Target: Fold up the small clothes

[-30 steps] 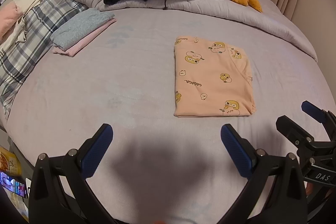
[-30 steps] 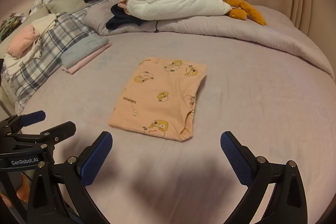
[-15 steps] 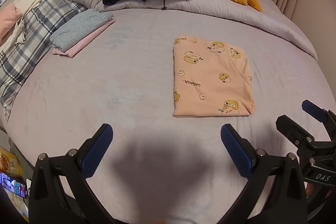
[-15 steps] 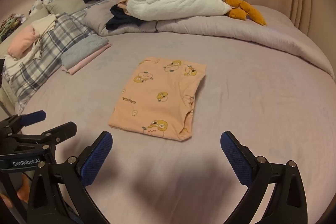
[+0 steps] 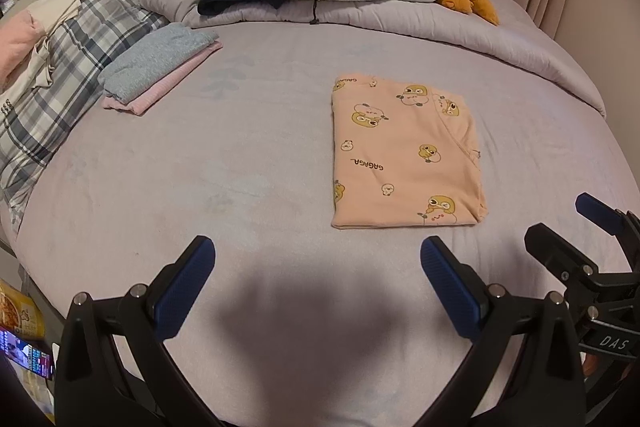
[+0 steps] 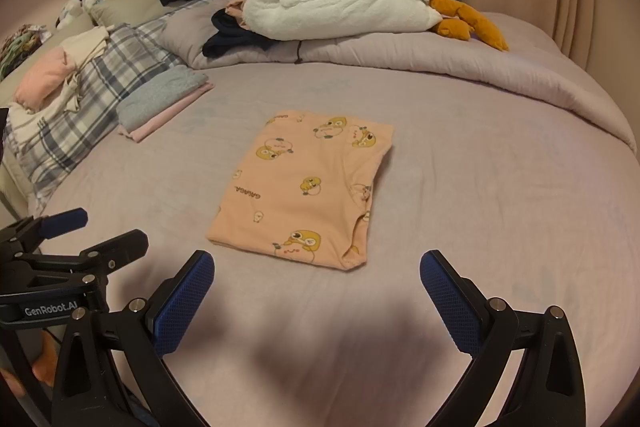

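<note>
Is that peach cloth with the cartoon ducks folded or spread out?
Folded. The peach garment lies as a neat flat rectangle on the bed, layered edges showing along its right side.

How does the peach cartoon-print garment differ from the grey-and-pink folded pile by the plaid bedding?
The peach garment is a single printed piece; the folded pile is two plain pieces, grey stacked on pink. The peach garment lies alone mid-bed, just ahead of both open grippers; the pile sits farther off, at the edge of the plaid bedding. The peach rectangle looks broader, the pile narrower. Both are folded flat.
</note>
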`<state>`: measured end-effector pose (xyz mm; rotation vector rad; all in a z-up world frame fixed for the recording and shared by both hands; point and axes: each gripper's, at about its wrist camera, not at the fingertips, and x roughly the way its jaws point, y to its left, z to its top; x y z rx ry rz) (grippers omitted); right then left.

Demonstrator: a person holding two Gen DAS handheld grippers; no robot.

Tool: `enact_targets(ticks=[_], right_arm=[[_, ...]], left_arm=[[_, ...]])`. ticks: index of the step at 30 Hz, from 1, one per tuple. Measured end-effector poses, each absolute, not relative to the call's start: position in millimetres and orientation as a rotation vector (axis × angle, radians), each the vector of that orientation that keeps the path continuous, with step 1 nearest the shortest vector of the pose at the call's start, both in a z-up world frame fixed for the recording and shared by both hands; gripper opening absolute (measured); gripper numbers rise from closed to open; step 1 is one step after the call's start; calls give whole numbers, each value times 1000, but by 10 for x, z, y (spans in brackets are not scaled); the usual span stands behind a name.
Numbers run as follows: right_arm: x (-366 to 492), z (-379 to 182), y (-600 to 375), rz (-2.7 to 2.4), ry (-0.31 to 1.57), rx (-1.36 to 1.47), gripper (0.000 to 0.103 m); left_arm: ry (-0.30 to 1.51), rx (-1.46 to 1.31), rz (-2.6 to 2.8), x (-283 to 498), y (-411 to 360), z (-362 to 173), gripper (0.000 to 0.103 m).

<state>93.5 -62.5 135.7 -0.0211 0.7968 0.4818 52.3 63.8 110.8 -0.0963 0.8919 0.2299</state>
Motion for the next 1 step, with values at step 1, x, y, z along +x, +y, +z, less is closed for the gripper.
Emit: enact_targets(ticks=[1], right_arm=[[936, 1357, -625, 483, 797, -21, 102]], left_arm=[[893, -95, 228, 523, 631, 1110, 103]])
